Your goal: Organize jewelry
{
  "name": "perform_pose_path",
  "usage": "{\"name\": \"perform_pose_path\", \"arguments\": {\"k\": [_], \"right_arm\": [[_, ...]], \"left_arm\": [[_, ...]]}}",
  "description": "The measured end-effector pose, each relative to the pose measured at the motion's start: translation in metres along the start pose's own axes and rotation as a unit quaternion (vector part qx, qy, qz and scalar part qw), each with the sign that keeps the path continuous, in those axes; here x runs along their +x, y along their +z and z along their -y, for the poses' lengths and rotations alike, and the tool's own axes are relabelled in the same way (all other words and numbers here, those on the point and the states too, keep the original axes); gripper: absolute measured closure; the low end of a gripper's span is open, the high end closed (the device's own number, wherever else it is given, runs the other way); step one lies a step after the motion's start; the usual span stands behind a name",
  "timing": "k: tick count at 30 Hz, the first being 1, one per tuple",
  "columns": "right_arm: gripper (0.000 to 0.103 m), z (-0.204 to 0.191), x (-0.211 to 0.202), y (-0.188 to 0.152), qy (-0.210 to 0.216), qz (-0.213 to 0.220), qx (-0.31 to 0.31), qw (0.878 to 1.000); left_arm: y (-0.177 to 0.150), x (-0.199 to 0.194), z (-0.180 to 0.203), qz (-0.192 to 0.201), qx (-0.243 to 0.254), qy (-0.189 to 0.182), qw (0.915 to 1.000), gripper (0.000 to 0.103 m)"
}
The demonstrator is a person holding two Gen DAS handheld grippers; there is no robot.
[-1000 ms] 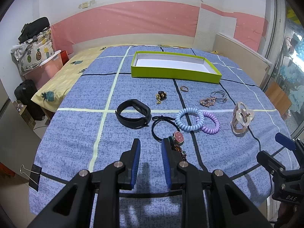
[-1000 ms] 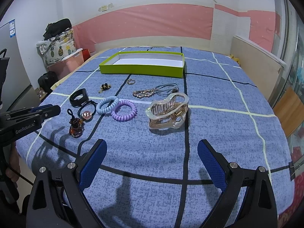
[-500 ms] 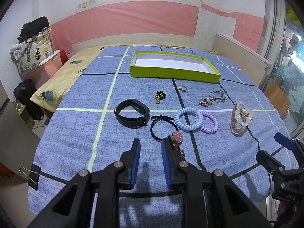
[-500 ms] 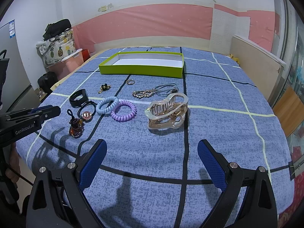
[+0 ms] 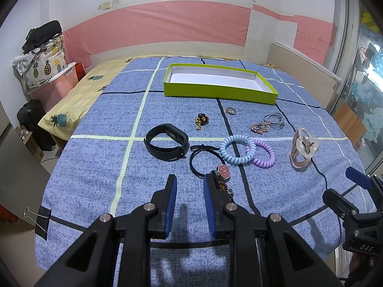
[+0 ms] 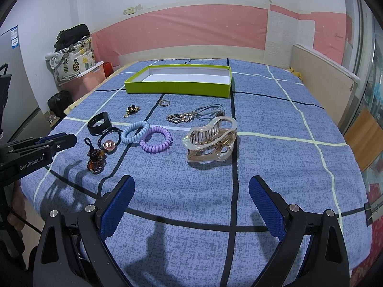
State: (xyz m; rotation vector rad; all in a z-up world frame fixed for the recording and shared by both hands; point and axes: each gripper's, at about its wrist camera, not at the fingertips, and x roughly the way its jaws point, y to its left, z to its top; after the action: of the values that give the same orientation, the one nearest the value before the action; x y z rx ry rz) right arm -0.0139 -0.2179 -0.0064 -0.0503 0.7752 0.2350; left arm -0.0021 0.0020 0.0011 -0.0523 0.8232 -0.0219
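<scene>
Jewelry lies scattered on the blue checked cloth. A green box (image 5: 220, 85) (image 6: 178, 81) with a white inside stands open at the back. In front of it lie a black wristband (image 5: 166, 142), a blue coil tie (image 5: 237, 149), a purple coil tie (image 6: 156, 139), a clear hair claw (image 6: 210, 140), a black tie with a pink charm (image 5: 222, 171) and a beaded piece (image 6: 96, 159). My left gripper (image 5: 189, 181) hovers narrowly open and empty, beside the charm. My right gripper (image 6: 191, 186) is wide open and empty, short of the claw.
A gold ring (image 5: 231, 111), a black-and-gold earring (image 5: 202, 119), a beaded bracelet (image 6: 179, 117) and grey cords (image 6: 210, 111) lie nearer the box. A binder clip (image 5: 40, 217) grips the cloth's left edge. A bed (image 5: 79, 98) and bags (image 5: 40, 67) stand to the left.
Both views have shifted very slightly; the left gripper has crept a little forward. Nothing on the cloth has moved and the jaws hold the same openings.
</scene>
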Motion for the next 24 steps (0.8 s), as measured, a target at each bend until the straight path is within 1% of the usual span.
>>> {"name": "perform_pose_path", "arguments": {"k": [20,24], "right_arm": [[0.007,0.0003,0.0007,-0.0004,0.001,-0.001,0.002,1.0],[0.007,0.0022,0.0038,-0.0006,0.008,-0.003,0.01,1.0]], "left_arm": [[-0.0024,0.0018,0.0002,-0.003,0.001,-0.001,1.0,0.079],[-0.0029,0.0069,-0.0007,-0.008,0.0,-0.003,1.0,0.079]]}}
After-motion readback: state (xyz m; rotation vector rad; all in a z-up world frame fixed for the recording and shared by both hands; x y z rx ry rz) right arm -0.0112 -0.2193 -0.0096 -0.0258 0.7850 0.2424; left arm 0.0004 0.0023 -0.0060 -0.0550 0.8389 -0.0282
